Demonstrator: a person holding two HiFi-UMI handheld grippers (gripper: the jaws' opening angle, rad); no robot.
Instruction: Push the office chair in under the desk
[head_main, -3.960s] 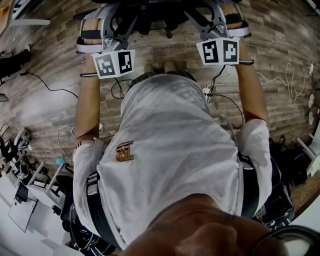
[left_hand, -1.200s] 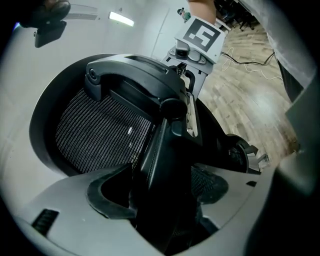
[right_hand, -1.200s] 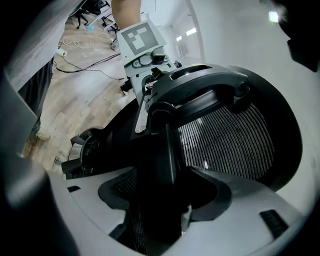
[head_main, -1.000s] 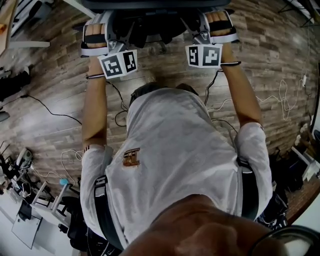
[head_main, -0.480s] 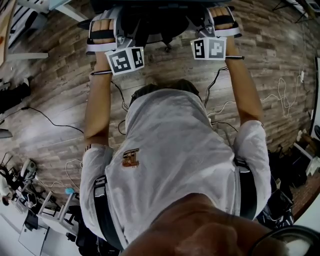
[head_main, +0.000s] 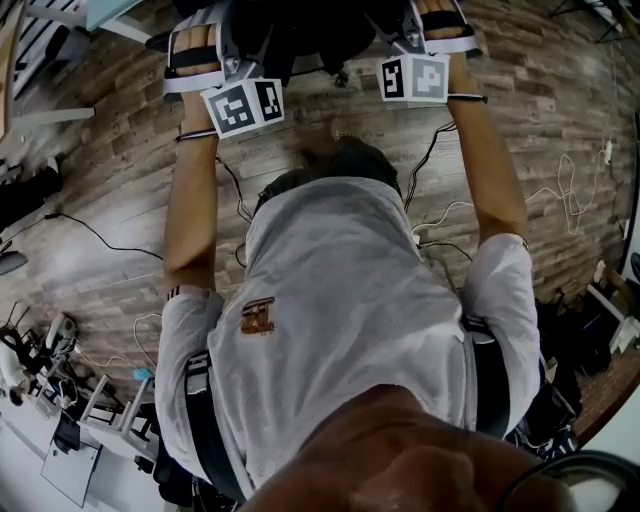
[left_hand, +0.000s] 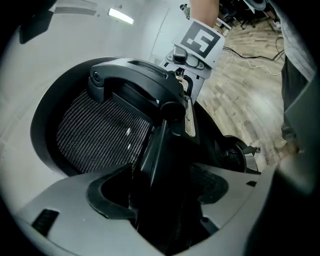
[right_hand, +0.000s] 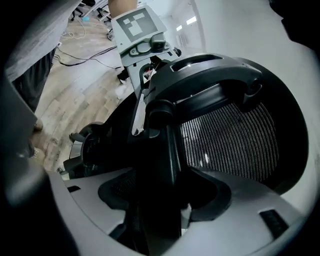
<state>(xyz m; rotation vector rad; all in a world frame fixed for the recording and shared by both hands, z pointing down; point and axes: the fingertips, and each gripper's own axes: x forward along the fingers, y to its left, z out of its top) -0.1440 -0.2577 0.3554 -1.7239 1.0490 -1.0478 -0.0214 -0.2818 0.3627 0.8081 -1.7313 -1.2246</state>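
Observation:
The black office chair (head_main: 300, 30) sits at the top edge of the head view, over the wooden floor. Its mesh back (left_hand: 100, 135) and hard black frame fill both gripper views. My left gripper (head_main: 240, 35) is shut on the chair's back frame, whose central spine (left_hand: 160, 165) runs between the grey jaws. My right gripper (head_main: 400, 30) is shut on the same spine (right_hand: 160, 165) from the other side. Each gripper view also shows the other gripper's marker cube (left_hand: 200, 40) (right_hand: 136, 24). Both of the person's arms are stretched forward. I cannot make out the desk for certain.
Cables (head_main: 100, 235) trail over the plank floor (head_main: 560, 110). Stands and gear (head_main: 60, 400) crowd the lower left, dark bags (head_main: 580, 330) the lower right. A pale flat edge (head_main: 110, 12) shows at the top left. A white wall (left_hand: 60, 55) lies beyond the chair.
Both grippers and the chair have moved farther forward, toward the top of the head view, and the person's feet have stepped after them. Both grips stay the same.

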